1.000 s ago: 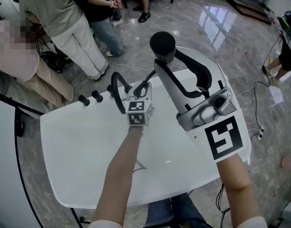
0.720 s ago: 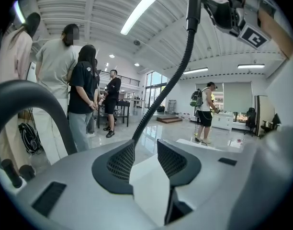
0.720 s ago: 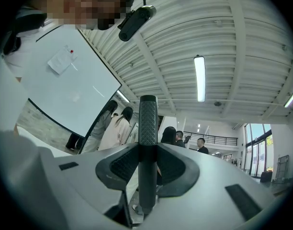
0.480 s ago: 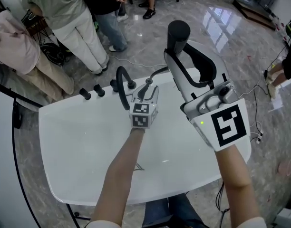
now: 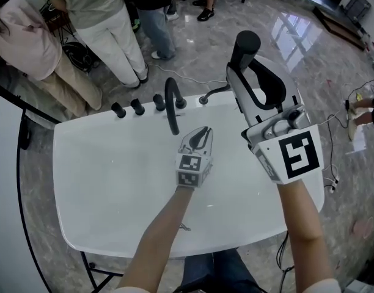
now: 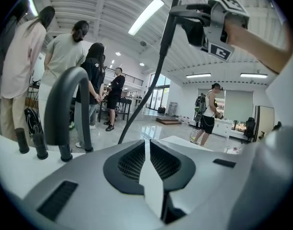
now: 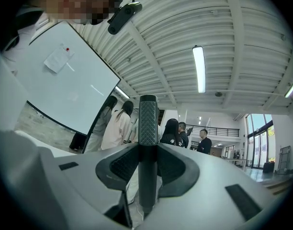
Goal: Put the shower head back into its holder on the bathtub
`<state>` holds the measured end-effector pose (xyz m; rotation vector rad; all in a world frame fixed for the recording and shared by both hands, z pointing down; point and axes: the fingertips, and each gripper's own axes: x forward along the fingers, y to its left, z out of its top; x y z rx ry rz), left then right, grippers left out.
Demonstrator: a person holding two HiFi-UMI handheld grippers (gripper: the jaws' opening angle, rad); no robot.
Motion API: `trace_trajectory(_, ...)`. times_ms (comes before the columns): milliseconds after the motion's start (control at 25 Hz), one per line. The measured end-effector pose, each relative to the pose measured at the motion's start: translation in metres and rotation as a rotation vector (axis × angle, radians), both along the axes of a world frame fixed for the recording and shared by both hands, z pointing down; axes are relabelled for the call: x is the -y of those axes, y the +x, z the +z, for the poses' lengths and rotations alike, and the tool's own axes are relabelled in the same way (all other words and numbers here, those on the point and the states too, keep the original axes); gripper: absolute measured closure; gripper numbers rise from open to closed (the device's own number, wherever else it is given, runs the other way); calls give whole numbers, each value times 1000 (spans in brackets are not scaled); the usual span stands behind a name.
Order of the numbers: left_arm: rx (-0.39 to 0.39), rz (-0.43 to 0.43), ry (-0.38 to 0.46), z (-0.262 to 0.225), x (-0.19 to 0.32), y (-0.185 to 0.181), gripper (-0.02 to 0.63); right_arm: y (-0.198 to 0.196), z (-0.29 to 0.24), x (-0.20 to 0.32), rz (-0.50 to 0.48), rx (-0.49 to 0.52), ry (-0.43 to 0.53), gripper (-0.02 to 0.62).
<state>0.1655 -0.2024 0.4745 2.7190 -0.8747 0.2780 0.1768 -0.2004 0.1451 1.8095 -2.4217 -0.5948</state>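
The black shower head [image 5: 245, 44] is up above the far rim of the white bathtub [image 5: 101, 182], and my right gripper [image 5: 238, 72] is shut on its handle. In the right gripper view the textured handle [image 7: 147, 128] stands upright between the jaws. A black hose [image 5: 216, 91] runs from it down to a fitting on the rim beside the arched black faucet [image 5: 172, 102]. My left gripper [image 5: 203, 132] hovers over the tub, a little on my side of the faucet. Its jaws are closing, almost together, with nothing between them. In the left gripper view the hose [image 6: 153, 80] rises to the right gripper [image 6: 204, 23].
Three black knobs [image 5: 137, 107] stand along the rim left of the faucet. Several people [image 5: 95, 17] stand on the marble floor beyond the tub. Cables lie on the floor at the right. The left gripper view shows the faucet [image 6: 65, 109] close on the left.
My left gripper has drawn back from the faucet and hose toward me and sunk lower. The right gripper with the shower head has come down slightly.
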Motion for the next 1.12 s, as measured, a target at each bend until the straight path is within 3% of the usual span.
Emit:
trace_trajectory(200, -29, -42, -19, -6, -18, -17, 603, -3, 15, 6, -2, 6, -25, 471)
trace_trajectory(360, -2, -57, 7, -4, -32, -27, 603, -7, 26, 10, -7, 7, -31, 471)
trace_trajectory(720, 68, -75, -21, 27, -87, -69, 603, -15, 53, 16, -29, -30, -49, 471)
trace_trajectory(920, 36, -172, -87, 45, -102, -101, 603, -21, 68, 18, -35, -30, -66, 471)
trace_trajectory(1120, -42, -268, -122, 38, -127, -117, 603, -26, 79, 18, -42, -77, -86, 471)
